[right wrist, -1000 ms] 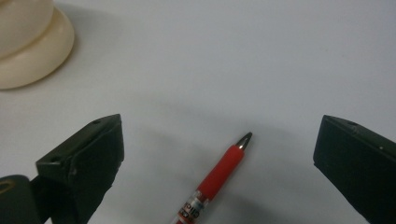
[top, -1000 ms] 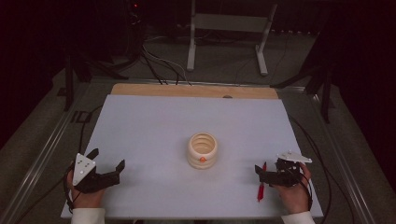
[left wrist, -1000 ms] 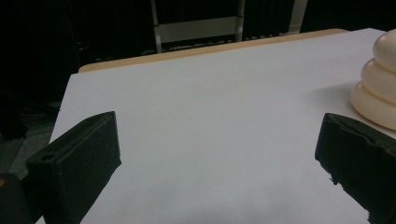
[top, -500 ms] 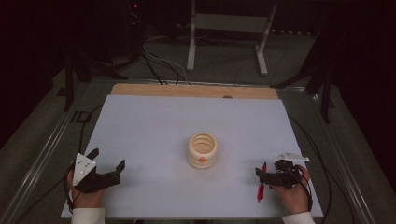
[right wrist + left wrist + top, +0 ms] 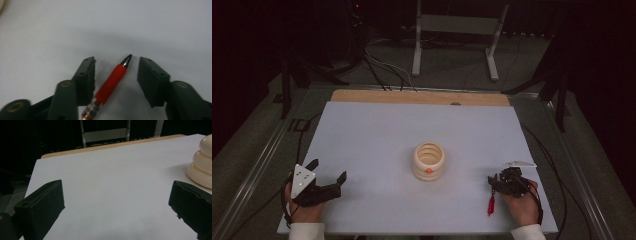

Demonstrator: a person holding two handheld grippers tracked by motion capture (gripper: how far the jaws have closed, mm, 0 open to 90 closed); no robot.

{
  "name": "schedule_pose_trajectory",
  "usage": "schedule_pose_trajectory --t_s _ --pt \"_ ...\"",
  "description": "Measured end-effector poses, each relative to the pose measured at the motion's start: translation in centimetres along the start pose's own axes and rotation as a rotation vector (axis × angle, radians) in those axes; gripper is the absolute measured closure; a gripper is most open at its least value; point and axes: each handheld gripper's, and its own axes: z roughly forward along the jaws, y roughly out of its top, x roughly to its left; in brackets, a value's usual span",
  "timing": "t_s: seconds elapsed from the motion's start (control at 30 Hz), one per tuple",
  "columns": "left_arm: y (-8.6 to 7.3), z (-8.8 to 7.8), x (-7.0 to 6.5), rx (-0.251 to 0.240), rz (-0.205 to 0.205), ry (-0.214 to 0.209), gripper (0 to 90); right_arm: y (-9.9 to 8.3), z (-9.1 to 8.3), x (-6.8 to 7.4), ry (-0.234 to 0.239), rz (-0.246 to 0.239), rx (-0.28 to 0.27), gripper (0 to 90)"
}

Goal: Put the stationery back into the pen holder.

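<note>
Now, taking the cream ribbed pot (image 5: 429, 161) as landmark: well to its left the left gripper (image 5: 328, 176) rests with jaws spread wide, grasping nothing. To its right the right gripper (image 5: 116, 75) has just been closing around the one red pen (image 5: 111, 84), which lies on the white table (image 5: 377, 130) between pads not yet pressing, so pickup looks imminent. One pot, one pen, two grippers.

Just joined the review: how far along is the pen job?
Early. Done: right gripper is placed around the red pen, its jaws just been closing. In hand: pads not yet pressing; pen lies on the table. Left: grasp and lift it. Left gripper waits open.
</note>
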Motion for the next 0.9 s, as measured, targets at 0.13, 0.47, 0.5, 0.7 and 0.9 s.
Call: schedule_pose_trajectory --t_s 0.13,0.47,0.5,0.7,0.9 --pt "0.0 0.1 -0.1 0.001 0.000 -0.001 0.7 0.1 0.0 0.8 -0.011 -0.072 0.006 71.6" --pt "0.0 0.1 -0.1 0.002 0.000 -0.002 0.7 0.8 0.2 1.2 0.019 -0.113 0.042 81.0" --pt "0.0 0.1 -0.1 0.001 -0.001 -0.002 0.7 0.8 0.2 1.2 0.021 -0.113 0.039 81.0" --pt "0.0 0.1 -0.1 0.001 -0.001 -0.004 0.7 1.0 -0.5 1.4 0.033 -0.118 0.011 81.0" --pt "0.0 0.2 -0.1 0.003 0.001 -0.004 0.7 1.3 -1.6 1.5 0.033 -0.111 -0.038 81.0"
